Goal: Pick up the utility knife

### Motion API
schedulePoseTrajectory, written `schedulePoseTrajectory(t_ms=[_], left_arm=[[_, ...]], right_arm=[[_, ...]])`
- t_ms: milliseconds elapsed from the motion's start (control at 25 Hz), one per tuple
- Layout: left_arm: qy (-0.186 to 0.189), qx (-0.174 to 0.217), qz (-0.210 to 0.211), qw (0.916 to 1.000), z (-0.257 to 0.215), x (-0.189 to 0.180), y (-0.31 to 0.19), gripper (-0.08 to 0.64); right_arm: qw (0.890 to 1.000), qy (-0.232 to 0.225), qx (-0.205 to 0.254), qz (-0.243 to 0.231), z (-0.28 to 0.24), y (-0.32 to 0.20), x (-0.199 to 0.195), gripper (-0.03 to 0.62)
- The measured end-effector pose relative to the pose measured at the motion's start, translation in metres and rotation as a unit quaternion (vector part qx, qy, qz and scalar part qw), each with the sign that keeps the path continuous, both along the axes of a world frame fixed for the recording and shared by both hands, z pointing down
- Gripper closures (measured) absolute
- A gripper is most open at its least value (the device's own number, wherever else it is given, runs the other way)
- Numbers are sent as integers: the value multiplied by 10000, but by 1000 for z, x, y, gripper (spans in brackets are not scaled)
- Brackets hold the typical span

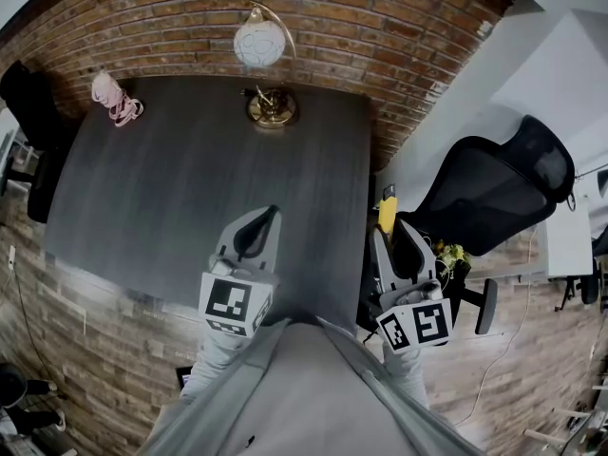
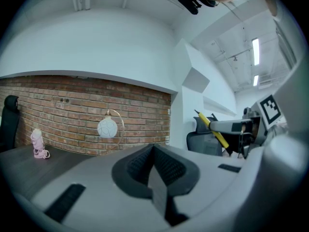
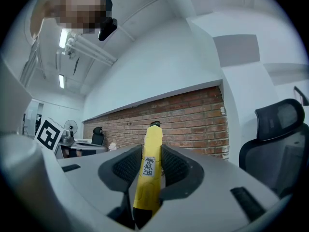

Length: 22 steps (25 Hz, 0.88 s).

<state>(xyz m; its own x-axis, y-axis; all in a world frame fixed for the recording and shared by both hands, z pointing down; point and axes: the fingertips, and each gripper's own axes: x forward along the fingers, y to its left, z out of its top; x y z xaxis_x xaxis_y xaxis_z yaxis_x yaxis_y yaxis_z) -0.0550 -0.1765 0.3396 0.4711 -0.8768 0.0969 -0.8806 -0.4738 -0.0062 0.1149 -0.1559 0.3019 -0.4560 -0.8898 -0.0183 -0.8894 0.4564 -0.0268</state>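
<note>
Head view: utility knife (image 1: 388, 213) half-hidden in right tool (image 1: 393, 236).

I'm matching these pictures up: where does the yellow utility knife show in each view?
Head view: utility knife right of centre, sticking out of the right gripper.
Left gripper view: far right, a slanted yellow bar.
Right gripper view: centre bottom, clamped between the jaws.
Shared landmark: the brick wall behind, in all three.

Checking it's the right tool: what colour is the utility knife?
The utility knife is yellow with a small white label, best seen in the right gripper view.
</note>
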Motion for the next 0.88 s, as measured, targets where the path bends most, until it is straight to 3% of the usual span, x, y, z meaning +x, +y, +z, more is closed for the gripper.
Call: schedulePoseTrajectory(t_ms=[880], left_arm=[[35,-28,-88,10000,4,-12,-1,541]], right_arm=[[10000,2,-52,-55,4,-3,-9,454]])
